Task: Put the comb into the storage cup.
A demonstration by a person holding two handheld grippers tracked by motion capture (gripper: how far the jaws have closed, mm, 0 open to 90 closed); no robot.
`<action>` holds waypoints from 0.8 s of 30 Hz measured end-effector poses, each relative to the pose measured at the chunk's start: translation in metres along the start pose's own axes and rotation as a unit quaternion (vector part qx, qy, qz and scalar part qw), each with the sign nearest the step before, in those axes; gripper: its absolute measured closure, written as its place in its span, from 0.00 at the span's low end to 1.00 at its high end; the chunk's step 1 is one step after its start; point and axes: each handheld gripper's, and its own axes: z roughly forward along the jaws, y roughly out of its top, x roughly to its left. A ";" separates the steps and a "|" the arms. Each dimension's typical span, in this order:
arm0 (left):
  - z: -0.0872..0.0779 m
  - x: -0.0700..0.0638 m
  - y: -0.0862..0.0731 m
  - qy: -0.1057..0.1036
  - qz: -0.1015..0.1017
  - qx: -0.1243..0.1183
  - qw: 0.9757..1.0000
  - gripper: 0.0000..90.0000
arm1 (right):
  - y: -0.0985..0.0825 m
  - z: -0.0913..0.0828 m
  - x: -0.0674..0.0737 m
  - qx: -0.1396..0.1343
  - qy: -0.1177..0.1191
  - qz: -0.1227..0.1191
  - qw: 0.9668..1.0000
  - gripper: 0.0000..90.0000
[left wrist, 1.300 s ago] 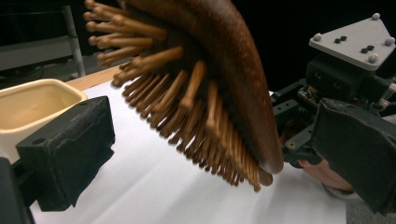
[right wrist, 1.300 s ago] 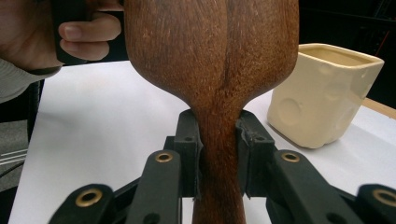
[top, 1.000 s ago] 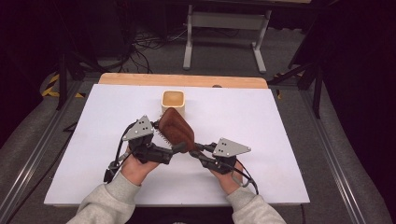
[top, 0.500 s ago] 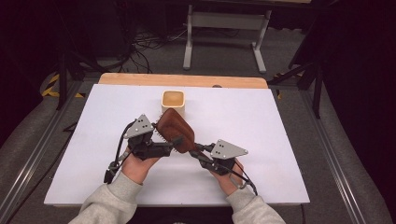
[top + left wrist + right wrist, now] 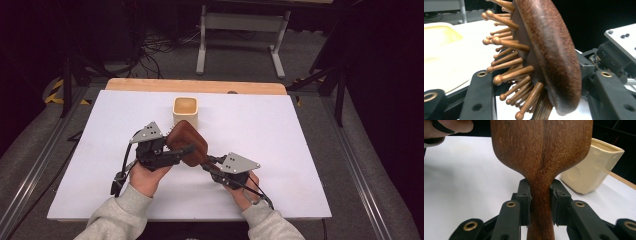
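The right claw (image 5: pixel 541 202) pinches the thin neck of a brown wooden hairbrush (image 5: pixel 541 152). Its two black pads press on both sides of the handle, tight. The left claw (image 5: pixel 536 100) has just been closing in on the head of the brush. In the left gripper view the brush head (image 5: pixel 544 50) sits between its two jaws, with the round-tipped wooden pins (image 5: pixel 506 60) pointing to one side and the smooth back to the other. I cannot tell if the pads are pressing on it.

From above, the left claw (image 5: pixel 182 150) and the right claw (image 5: pixel 207 162) meet at the brush (image 5: pixel 187 142), held up over the white tabletop (image 5: pixel 280 140). The brush is in the middle, near the person. A cream cup (image 5: pixel 185 110) stands just behind it, a bit farther away.
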 end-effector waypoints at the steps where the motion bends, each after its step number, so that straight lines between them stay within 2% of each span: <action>1: 0.000 -0.001 0.000 -0.004 0.000 0.001 1.000 0.53 | 0.000 0.000 0.000 0.001 0.002 0.000 1.000 0.80; 6: -0.001 -0.002 0.003 -0.011 0.012 0.010 1.000 0.57 | 0.000 0.000 -0.001 0.001 0.006 0.000 1.000 0.79; 8: -0.002 -0.004 0.004 -0.001 0.024 0.015 1.000 0.60 | -0.001 0.000 -0.002 -0.001 0.009 0.005 1.000 0.78; 12: -0.004 -0.005 0.006 -0.009 0.019 0.011 1.000 0.62 | 0.000 0.000 -0.002 -0.006 0.013 0.003 1.000 0.77; 13: -0.005 -0.005 0.007 -0.007 0.025 0.012 1.000 0.62 | 0.000 -0.001 -0.003 -0.009 0.016 0.005 1.000 0.75; 15: -0.007 -0.007 0.011 0.003 0.038 0.015 0.999 0.63 | 0.002 -0.003 -0.005 -0.022 0.025 0.014 0.999 0.68; 16: -0.008 -0.007 0.012 0.002 0.037 0.013 0.999 0.63 | 0.002 -0.005 -0.006 -0.027 0.026 0.011 0.999 0.66; 19: -0.011 -0.005 0.017 -0.005 0.031 0.011 0.999 0.63 | 0.004 -0.009 -0.008 -0.037 0.026 0.004 0.999 0.52; 20: -0.012 -0.005 0.019 -0.003 0.035 0.012 0.999 0.63 | 0.005 -0.010 -0.009 -0.038 0.028 0.005 0.999 0.49; 21: -0.012 -0.005 0.019 -0.003 0.035 0.012 0.999 0.63 | 0.005 -0.011 -0.010 -0.042 0.028 0.004 0.999 0.40; 22: -0.013 -0.005 0.021 -0.002 0.036 0.012 0.999 0.63 | 0.005 -0.011 -0.010 -0.042 0.028 0.004 0.999 0.40; 23: -0.015 -0.004 0.024 0.001 0.040 0.012 0.999 0.63 | 0.006 -0.013 -0.013 -0.050 0.033 0.014 0.998 0.26; 24: -0.016 -0.004 0.025 0.000 0.037 0.013 0.999 0.63 | 0.006 -0.014 -0.014 -0.051 0.036 0.022 0.998 0.21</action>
